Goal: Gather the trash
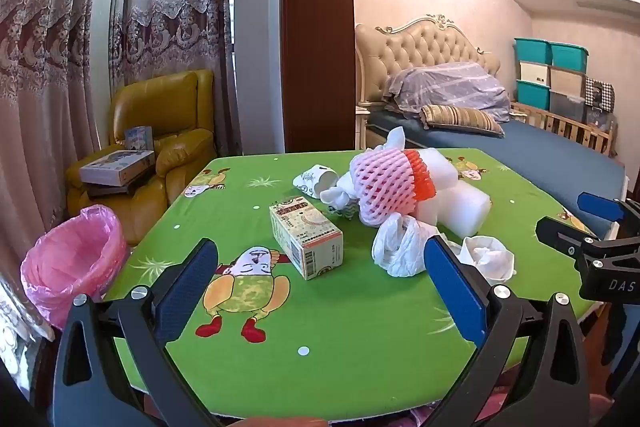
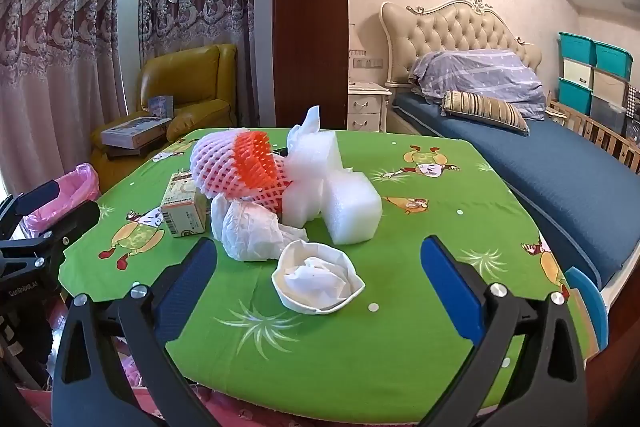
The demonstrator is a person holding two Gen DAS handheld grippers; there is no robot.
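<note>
Trash lies heaped on the green cartoon tablecloth (image 1: 340,327): a small cardboard box (image 1: 306,241), a pink and orange foam fruit net (image 1: 390,183), white foam blocks (image 2: 352,211), a crumpled white bag (image 1: 400,247), a squashed paper cup holding tissue (image 2: 318,279) and a tipped patterned paper cup (image 1: 316,179). A bin lined with a pink bag (image 1: 74,263) stands left of the table. My left gripper (image 1: 320,287) hovers open above the table's near edge, in front of the box. My right gripper (image 2: 320,287) is open too, just short of the squashed cup, nothing between its fingers.
A yellow armchair (image 1: 168,143) with boxes stacked on it stands behind the bin, by the curtains. A bed (image 2: 560,179) with a blue sheet runs along the table's right side. A brown wooden pillar (image 1: 318,27) rises behind the table.
</note>
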